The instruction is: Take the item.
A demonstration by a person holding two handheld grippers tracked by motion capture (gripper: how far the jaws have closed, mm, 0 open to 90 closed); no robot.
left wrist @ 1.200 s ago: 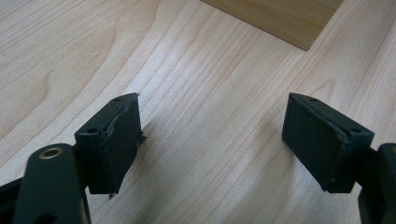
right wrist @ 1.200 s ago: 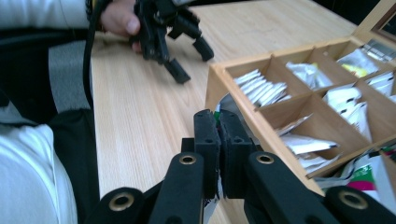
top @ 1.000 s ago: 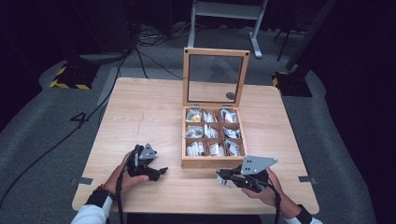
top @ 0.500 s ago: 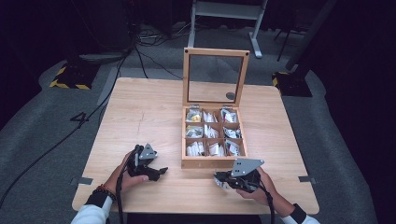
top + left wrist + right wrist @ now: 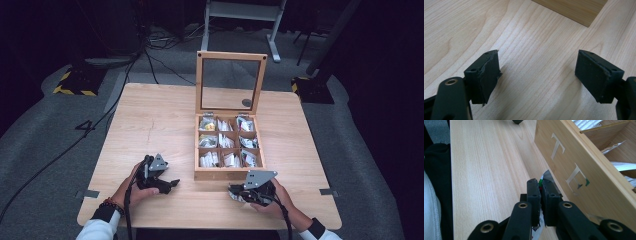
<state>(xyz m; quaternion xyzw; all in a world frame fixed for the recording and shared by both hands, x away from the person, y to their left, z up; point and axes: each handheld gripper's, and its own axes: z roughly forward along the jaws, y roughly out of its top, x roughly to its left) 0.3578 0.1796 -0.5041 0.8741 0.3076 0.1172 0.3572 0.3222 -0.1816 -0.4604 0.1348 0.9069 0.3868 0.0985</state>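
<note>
A wooden tea box (image 5: 227, 175) stands at the table's middle right with its glass lid (image 5: 230, 55) raised. Its compartments hold several tea bags (image 5: 223, 141). My right gripper (image 5: 236, 192) lies low in front of the box's near wall, pointing left. In the right gripper view the gripper (image 5: 541, 187) is shut on a silver tea bag sachet (image 5: 547, 176) with red and green print, right beside the lettered box wall (image 5: 574, 162). My left gripper (image 5: 170, 184) rests on the table left of the box. In the left gripper view the gripper (image 5: 537, 72) is open with only bare wood between its pads.
The table (image 5: 150, 120) is light wood, with its front edge just behind both hands. A corner of the box (image 5: 574, 10) lies ahead of the left gripper. Cables and a metal stand (image 5: 240, 10) lie on the dark floor beyond the table.
My right hand has sunk toward the table and shifted slightly left with the sachet still pinched. The left hand has stayed put.
</note>
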